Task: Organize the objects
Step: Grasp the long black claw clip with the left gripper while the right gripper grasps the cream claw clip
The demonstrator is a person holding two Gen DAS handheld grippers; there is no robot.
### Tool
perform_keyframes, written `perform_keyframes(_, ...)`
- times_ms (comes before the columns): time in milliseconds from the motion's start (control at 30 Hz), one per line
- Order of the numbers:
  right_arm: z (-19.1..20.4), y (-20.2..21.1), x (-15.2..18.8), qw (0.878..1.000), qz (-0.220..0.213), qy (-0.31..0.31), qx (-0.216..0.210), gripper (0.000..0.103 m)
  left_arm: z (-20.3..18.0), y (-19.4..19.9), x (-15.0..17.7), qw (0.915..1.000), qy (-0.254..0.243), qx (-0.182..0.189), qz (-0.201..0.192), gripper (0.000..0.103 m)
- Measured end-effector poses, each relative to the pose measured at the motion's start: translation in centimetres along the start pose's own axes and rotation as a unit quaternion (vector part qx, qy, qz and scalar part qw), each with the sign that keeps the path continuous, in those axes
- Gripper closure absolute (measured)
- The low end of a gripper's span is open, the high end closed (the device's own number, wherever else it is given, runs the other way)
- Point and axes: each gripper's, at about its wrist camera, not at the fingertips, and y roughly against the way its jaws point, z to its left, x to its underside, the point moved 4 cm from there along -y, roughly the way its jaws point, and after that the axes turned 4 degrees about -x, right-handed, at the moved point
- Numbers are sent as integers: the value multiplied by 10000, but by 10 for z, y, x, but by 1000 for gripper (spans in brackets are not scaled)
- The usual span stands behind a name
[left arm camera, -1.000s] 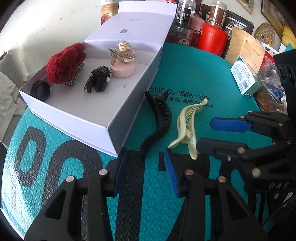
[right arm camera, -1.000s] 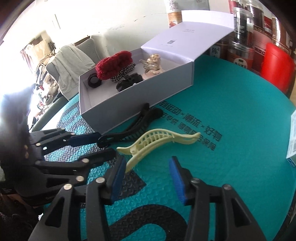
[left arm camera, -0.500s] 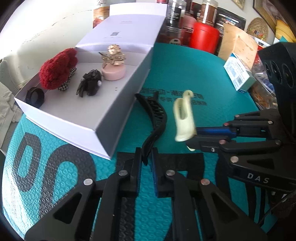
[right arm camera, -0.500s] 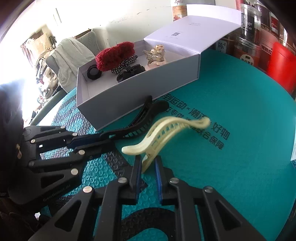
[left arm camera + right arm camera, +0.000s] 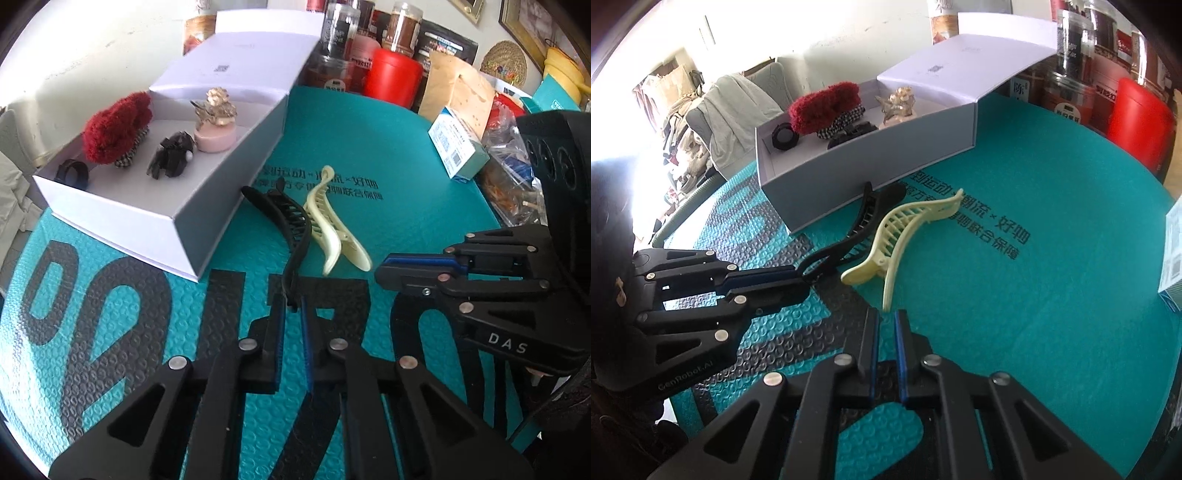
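Observation:
My left gripper (image 5: pixel 292 306) is shut on the handle end of a black hair clip (image 5: pixel 291 225); this shows in the right wrist view too (image 5: pixel 866 218). A cream hair clip (image 5: pixel 328 221) lies on the teal mat beside it (image 5: pixel 905 236). My right gripper (image 5: pixel 885 321) is shut, its tips just short of the cream clip's handle, not holding it. In the left wrist view it (image 5: pixel 388 273) sits right of the cream clip. The open white box (image 5: pixel 207 218) holds a red scrunchie (image 5: pixel 116 127), a black bow clip (image 5: pixel 171 155), a pink pot with a gold ornament (image 5: pixel 216 122) and a black ring (image 5: pixel 72 173).
Jars and a red canister (image 5: pixel 393 79) stand behind the box. A brown paper bag (image 5: pixel 458 92), a small blue-white carton (image 5: pixel 458 147) and plastic bags crowd the right edge. A chair with grey cloth (image 5: pixel 738 107) stands beyond the table.
Both grippers closed from open. The right gripper briefly lifted the cream clip, which now lies back on the mat out of its jaws. The left gripper stays shut on the black clip.

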Motion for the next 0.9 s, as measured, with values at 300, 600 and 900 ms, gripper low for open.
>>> perform_keyframes(300,5,6,-14,9998,-221,18,-6,56,5,7,-6,9995,-18,-273,-131,83)
perform_keyframes(600,2,-21,-42,9998,-109,73,119,56,10,7,-16,9990,-216,-340,-192,81)
perform_keyframes(900,-14,-31,-38,9999,92,-34,48,68,-3,-18,-30,9991,-409,-109,-75,81)
